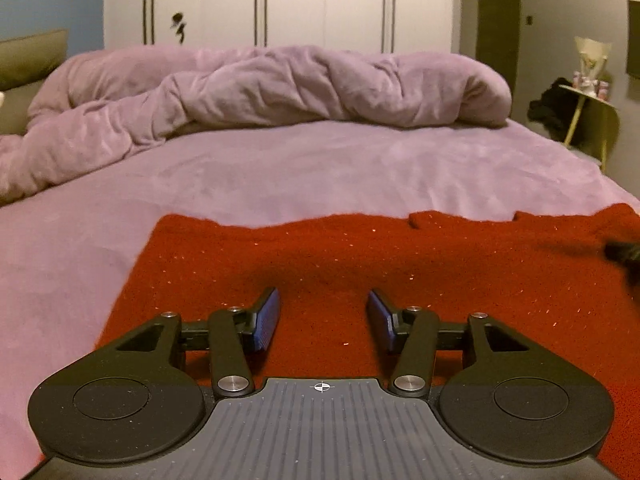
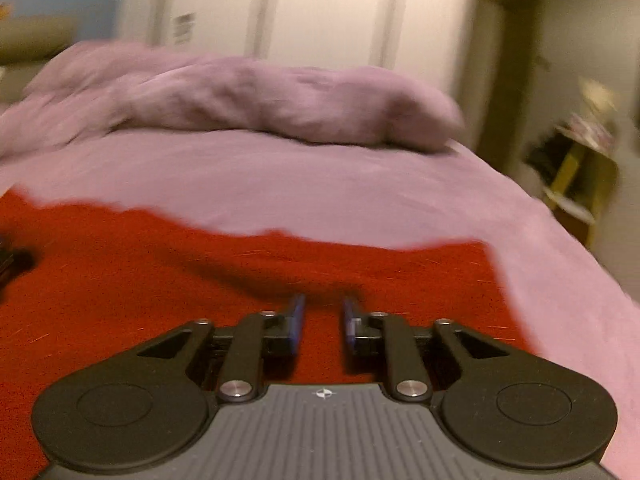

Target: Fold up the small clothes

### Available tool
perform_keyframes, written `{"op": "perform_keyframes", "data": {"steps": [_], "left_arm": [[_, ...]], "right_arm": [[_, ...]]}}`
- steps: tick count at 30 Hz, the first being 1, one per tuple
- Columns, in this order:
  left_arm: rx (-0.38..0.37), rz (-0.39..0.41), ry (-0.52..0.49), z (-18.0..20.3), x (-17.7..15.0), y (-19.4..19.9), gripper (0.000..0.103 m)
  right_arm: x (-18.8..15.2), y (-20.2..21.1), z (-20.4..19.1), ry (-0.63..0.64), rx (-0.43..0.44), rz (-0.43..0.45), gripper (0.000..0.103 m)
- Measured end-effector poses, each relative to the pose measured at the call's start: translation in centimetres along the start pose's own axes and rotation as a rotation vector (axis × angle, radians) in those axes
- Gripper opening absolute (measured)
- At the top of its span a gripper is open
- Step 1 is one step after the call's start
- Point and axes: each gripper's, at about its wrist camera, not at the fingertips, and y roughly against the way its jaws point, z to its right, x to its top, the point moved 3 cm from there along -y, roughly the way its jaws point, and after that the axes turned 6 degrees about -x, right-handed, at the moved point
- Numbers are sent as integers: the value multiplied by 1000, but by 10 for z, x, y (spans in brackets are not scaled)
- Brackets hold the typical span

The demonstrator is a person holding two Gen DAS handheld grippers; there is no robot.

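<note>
A red knitted garment with glittery threads [image 1: 340,256] lies spread flat on the lilac bed sheet [image 1: 280,168]. My left gripper [image 1: 323,310] is open just above its near left part, with nothing between the blue pads. The same garment shows in the right wrist view [image 2: 200,264], which is blurred. My right gripper [image 2: 322,316] is above its near right part, with its jaws a narrow gap apart and nothing between them. A dark bit of the right gripper shows at the far right edge of the left view [image 1: 622,254].
A crumpled lilac duvet [image 1: 260,92] lies across the far side of the bed. White wardrobe doors [image 1: 280,0] stand behind it. A small side table with dark items [image 1: 580,108] stands beyond the bed's right edge.
</note>
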Motion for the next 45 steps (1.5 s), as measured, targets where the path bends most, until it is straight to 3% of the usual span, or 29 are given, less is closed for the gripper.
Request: {"op": "perform_keyframes", "data": {"steps": [2,4,6,8,11,14,16,18,21,26,31,34,38,42,45], "left_arm": [[15,13,12,-10,-2,3,55],[34,0,72,-24,1,9,55],[40,-12,141,-37,6,20,62],[51,14,152,-46,11,34,71],[88,30,157,-57,11,44,76],[142,-26,168,-72,-3,37,77],[187,-65,170,-85,-17,32,81],[193,-74,236,-99,-22,35,84],[213,-80,291,-113,-23,51,83],[130,-111,347,-124,-40,92,78],[-98,-179,461,-119,-59,121,77],[-195,-213,480,-111,-63,126,76],[-268,-251,521,-106,-64,128,71],[-286,-275,565,-106,-65,117,71],[-297,-255,696,-119,-65,104,66]], "right_arm": [[-1,-4,31,-98,-48,-15,1],[-1,-5,46,-157,-39,-34,0],[6,3,31,-66,-55,-30,1],[12,23,9,-23,29,4,8],[10,58,-26,47,196,43,20],[-15,68,-55,187,271,29,25],[-36,65,-55,232,251,51,26],[-39,65,-39,196,209,59,26],[-34,71,-9,140,72,41,25],[-43,104,28,69,-54,0,27],[-68,137,41,-35,29,-78,27],[-78,139,40,-16,-29,-128,27],[-66,150,30,-22,-69,-156,27],[-72,188,28,-48,-1,-149,27],[-74,199,9,-23,56,-154,27]]}}
